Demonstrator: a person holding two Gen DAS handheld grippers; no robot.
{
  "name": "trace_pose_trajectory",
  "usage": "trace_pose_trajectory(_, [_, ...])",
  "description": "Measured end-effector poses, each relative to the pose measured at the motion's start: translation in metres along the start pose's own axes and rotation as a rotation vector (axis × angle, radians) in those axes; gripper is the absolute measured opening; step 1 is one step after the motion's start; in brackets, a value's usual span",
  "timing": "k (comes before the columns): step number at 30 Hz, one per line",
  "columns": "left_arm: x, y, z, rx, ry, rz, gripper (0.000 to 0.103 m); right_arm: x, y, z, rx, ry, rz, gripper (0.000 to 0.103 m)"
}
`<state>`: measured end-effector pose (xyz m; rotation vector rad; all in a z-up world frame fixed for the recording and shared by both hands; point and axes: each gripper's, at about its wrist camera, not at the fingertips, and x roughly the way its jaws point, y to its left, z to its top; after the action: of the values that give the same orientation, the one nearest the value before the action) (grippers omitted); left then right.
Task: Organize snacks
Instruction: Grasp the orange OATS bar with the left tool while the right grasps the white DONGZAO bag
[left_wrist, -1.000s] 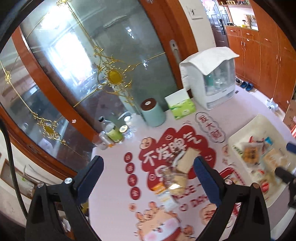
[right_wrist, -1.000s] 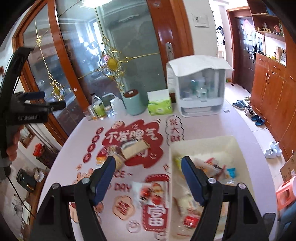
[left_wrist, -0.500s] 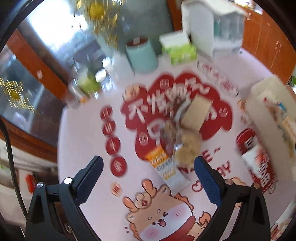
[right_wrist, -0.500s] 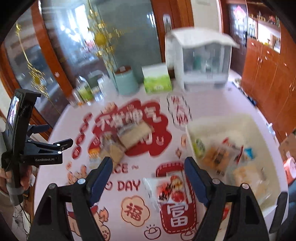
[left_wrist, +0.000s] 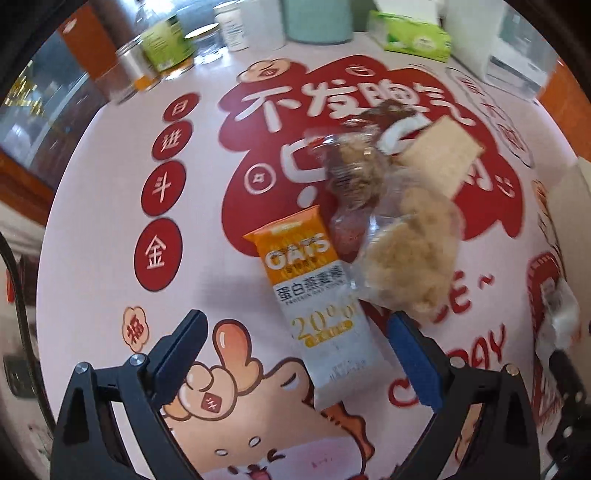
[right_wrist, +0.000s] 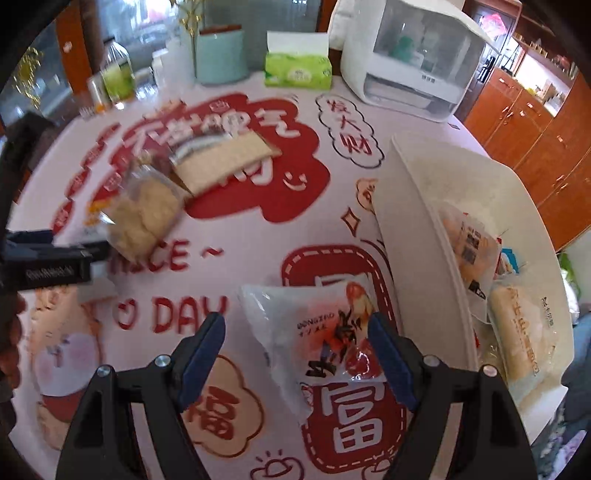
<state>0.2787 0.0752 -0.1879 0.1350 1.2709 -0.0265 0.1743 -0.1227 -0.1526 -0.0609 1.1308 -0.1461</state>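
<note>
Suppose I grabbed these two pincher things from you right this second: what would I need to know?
Left gripper: open, empty, low over the oat bar.
Right gripper: open, empty, astride the red-and-white snack bag.
On the table: the oat bar, a clear pack of crumbly cakes overlapping it, a cracker pack, a dark snack behind.
Done: several packets already lie in the white tray.
Left: pick up the loose snacks and put them in the tray, probably starting with the two between the jaws.
</note>
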Motion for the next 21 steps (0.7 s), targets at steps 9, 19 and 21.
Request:
trace_pose_trajectory(9, [0.020,0.004,-0.006,-0.096,-0.015,0.034,0.098,0.040,-0.002,-0.005,0.024,0.060,-0.109,0.080])
trace_pose_trajectory(19, [0.006,0.008,-0.025,-0.104,-0.051,-0.049,0.038,0.037,-0.009,-0.008,0.040,0.014,-0.098,0.058])
trace_pose_trajectory(21, [0.005,0.011,-0.028,-0.107,-0.047,-0.048,0.038,0.032,-0.010,-0.010,0.047,0.005,-0.084,0.055])
